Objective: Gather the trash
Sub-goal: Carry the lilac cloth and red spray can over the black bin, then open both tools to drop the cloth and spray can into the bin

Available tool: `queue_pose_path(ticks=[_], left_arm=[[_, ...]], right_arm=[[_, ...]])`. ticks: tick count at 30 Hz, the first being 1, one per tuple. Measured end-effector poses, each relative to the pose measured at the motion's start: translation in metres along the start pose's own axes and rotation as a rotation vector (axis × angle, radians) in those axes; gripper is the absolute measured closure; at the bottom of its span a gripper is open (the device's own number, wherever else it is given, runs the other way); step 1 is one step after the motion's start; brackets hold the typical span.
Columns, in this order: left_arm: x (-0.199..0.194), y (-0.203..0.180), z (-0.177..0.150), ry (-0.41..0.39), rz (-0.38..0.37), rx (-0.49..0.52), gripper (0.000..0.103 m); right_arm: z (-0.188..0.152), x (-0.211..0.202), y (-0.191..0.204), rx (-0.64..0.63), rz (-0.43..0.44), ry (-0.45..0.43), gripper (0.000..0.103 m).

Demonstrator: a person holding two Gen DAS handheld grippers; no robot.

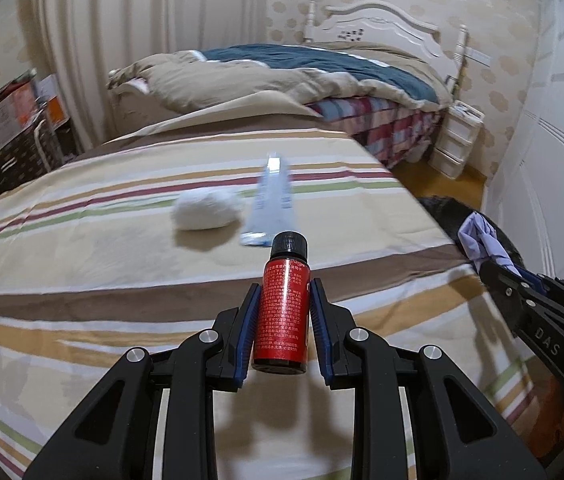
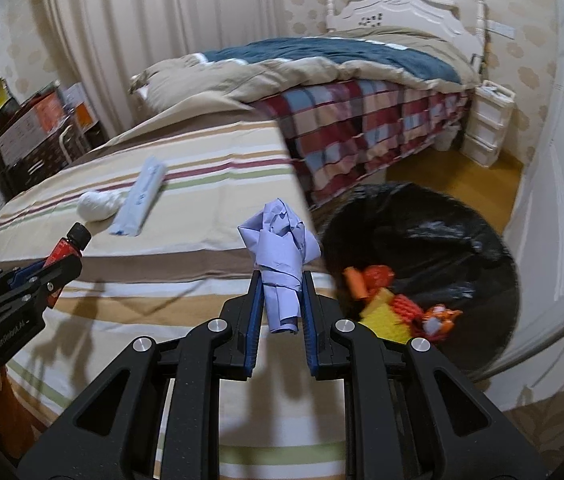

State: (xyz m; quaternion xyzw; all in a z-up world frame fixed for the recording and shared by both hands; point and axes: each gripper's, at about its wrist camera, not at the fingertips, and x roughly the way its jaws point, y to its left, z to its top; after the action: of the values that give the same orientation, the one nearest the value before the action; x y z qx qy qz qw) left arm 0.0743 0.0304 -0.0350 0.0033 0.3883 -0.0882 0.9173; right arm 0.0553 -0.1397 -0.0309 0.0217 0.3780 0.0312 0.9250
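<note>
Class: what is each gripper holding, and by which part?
Left gripper holds a red bottle by its body, cap forward. Right gripper holds a crumpled purple paper by its lower end.

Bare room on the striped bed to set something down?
Free: the striped sheet left of the white wad, and the near strip between both grippers. Crowded: mid-bed, where the wad and blue-white tube lie close together.

A striped sheet point(image 1: 82, 280) covers the near surface; behind it a bed point(image 2: 361, 120) carries a tan and teal quilt point(image 1: 301, 68) over a plaid cover point(image 2: 361, 128); a white carved headboard point(image 1: 381, 20) stands against patterned wallpaper; a small white drawer unit point(image 2: 485, 128) sits beside it; pale curtains point(image 1: 142, 40) hang left; boxes on a dark shelf point(image 2: 34, 136).
</note>
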Motion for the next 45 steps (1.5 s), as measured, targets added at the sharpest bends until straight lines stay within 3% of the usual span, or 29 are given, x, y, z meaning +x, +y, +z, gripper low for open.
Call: queue_pose_path(ticks=[16,39,40,41,44,45], left_arm=[[0.028,-0.108,0.029,-0.01,-0.125,0.164,0.076],[0.074,-0.17,0.049,0.022,-0.15,0.23,0.075],[0.075,-0.171,0.048,0.026,-0.149,0.227,0.071],[0.076,-0.17,0.047,0.029,-0.149,0.222,0.06],[0.074,-0.166,0.045,0.015,-0.137,0.204,0.035],[0.073,-0.164,0.045,0.013,-0.136,0.197,0.034]], right_arm=[[0.005,-0.003,-0.085,0.114,-0.151,-0.033,0.085],[0.004,0.023,-0.141,0.218,-0.222,-0.001,0.083],[0.002,0.025,-0.143,0.221,-0.228,0.003,0.081],[0.001,0.026,-0.143,0.223,-0.231,0.007,0.076],[-0.003,0.028,-0.145,0.232,-0.239,0.015,0.071],[-0.004,0.028,-0.145,0.233,-0.244,0.016,0.068]])
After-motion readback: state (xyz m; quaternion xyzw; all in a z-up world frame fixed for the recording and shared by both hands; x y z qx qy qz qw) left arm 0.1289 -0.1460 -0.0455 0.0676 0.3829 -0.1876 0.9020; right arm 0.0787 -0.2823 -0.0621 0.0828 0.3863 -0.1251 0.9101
